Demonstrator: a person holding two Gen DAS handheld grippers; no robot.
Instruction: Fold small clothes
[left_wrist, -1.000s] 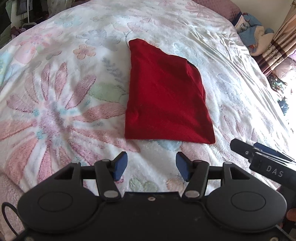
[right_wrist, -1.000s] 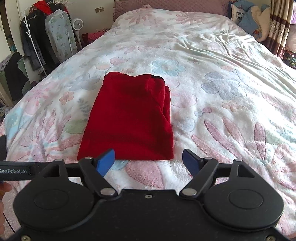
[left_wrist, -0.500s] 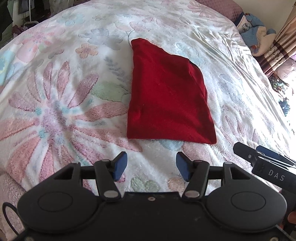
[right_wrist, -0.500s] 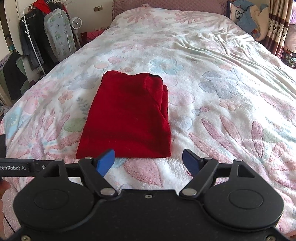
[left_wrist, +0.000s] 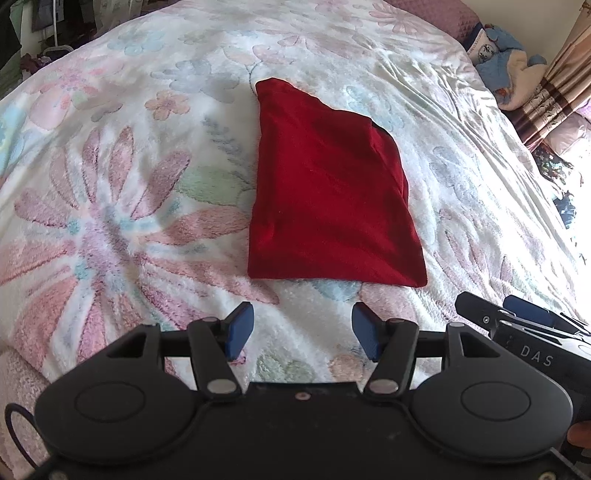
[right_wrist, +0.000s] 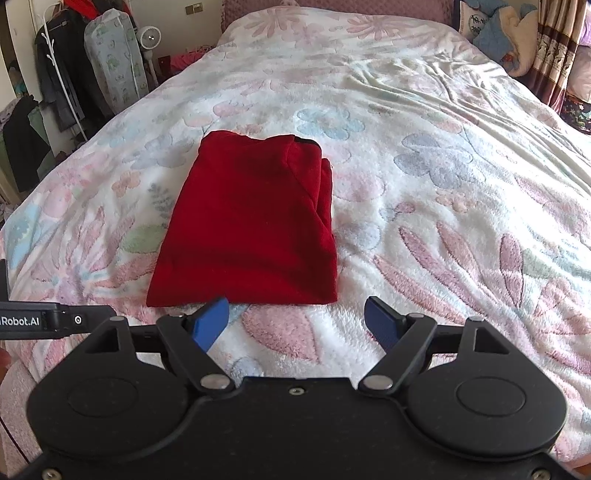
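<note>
Red garment (left_wrist: 332, 199), soft knit, folded to a rough trapezoid, lies flat on the fleecy floral blanket (left_wrist: 110, 206). Its near hem is just beyond both grippers, with bare blanket on all sides. Left gripper (left_wrist: 303, 330) has blue pads spread wide, nothing between them; right gripper (right_wrist: 297, 325) the same. Only the right view shows layered folds on the garment's right edge, plus a clothes rack (right_wrist: 59, 74) far left of it.

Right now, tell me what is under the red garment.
The floral blanket shows on all sides of the red garment. Whatever lies directly beneath it is covered.
</note>
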